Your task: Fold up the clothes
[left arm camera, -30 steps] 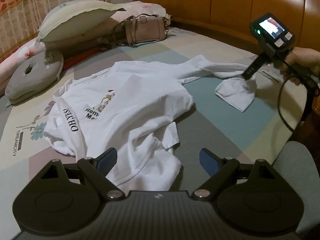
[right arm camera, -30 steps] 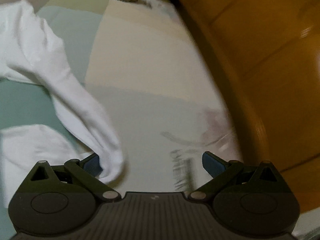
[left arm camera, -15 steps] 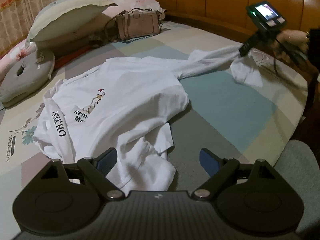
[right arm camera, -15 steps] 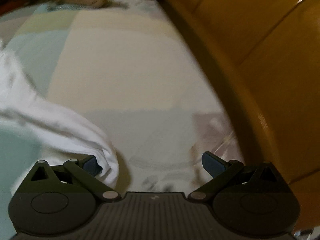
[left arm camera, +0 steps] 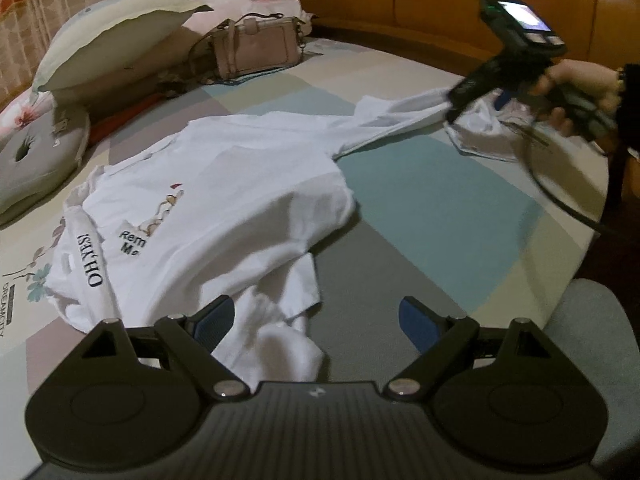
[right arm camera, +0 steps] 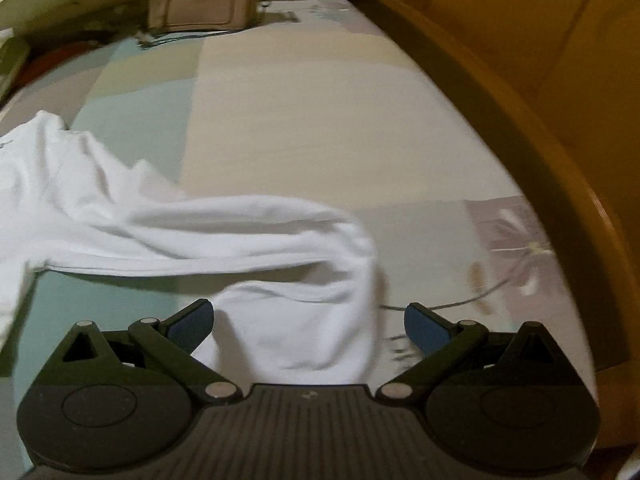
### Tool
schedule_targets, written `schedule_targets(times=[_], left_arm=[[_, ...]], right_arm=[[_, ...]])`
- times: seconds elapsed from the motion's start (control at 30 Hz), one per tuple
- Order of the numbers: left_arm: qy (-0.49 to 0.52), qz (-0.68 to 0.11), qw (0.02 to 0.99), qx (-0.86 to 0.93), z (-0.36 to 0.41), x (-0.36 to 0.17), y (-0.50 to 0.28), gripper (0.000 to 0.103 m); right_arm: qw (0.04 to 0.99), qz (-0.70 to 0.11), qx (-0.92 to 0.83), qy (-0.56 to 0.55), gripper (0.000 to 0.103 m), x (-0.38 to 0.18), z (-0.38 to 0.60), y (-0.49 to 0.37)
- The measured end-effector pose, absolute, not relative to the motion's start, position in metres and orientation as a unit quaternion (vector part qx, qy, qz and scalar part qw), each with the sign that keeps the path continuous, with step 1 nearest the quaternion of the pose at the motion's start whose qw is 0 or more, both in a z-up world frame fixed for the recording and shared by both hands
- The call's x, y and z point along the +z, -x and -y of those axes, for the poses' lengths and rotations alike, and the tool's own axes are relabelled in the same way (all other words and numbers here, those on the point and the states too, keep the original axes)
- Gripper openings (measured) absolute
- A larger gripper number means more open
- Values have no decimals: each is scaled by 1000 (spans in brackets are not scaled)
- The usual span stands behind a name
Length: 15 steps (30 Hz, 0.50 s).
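A white long-sleeved shirt (left arm camera: 240,184) with black print lies crumpled on the patchwork bed sheet (left arm camera: 424,192). Its bunched hem (left arm camera: 276,336) sits between the fingers of my left gripper (left arm camera: 316,322), which is open just above it. One sleeve (left arm camera: 400,110) stretches out to the right, where a hand (left arm camera: 580,84) holds my right gripper (left arm camera: 476,106) over the sleeve's end. In the right wrist view the folded-over sleeve (right arm camera: 288,280) lies on the sheet between the spread fingers of that gripper (right arm camera: 308,322), which is open.
A pink handbag (left arm camera: 256,48), a pillow (left arm camera: 116,36) and a grey round cushion (left arm camera: 36,152) lie at the bed's far left. The curved wooden headboard (right arm camera: 540,80) borders the bed on the right. A grey seat (left arm camera: 592,340) stands near the front right.
My right gripper has moved toward the headboard side, drawing the sleeve out straighter. The sleeve's end, earlier against the left finger, now lies between both open fingers. The left gripper barely shifted.
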<state>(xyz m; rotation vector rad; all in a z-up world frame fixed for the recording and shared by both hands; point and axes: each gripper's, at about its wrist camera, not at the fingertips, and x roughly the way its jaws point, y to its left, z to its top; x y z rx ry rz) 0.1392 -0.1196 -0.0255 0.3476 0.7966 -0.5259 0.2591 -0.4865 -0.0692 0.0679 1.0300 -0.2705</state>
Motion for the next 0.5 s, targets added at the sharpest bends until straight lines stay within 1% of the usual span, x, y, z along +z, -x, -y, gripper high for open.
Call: schedule_targets(times=[0.17, 0.4, 0.5], left_arm=[[-176, -381, 872, -253, 120, -24, -130, 90], [-178, -379, 871, -258, 123, -23, -127, 90], [-180, -376, 870, -265, 127, -23, -125, 90]], right_arm=[[853, -504, -136, -13, 103, -98, 481, -270], [839, -515, -175, 0, 103, -93, 526, -214], [841, -506, -192, -7, 103, -86, 541, -191]])
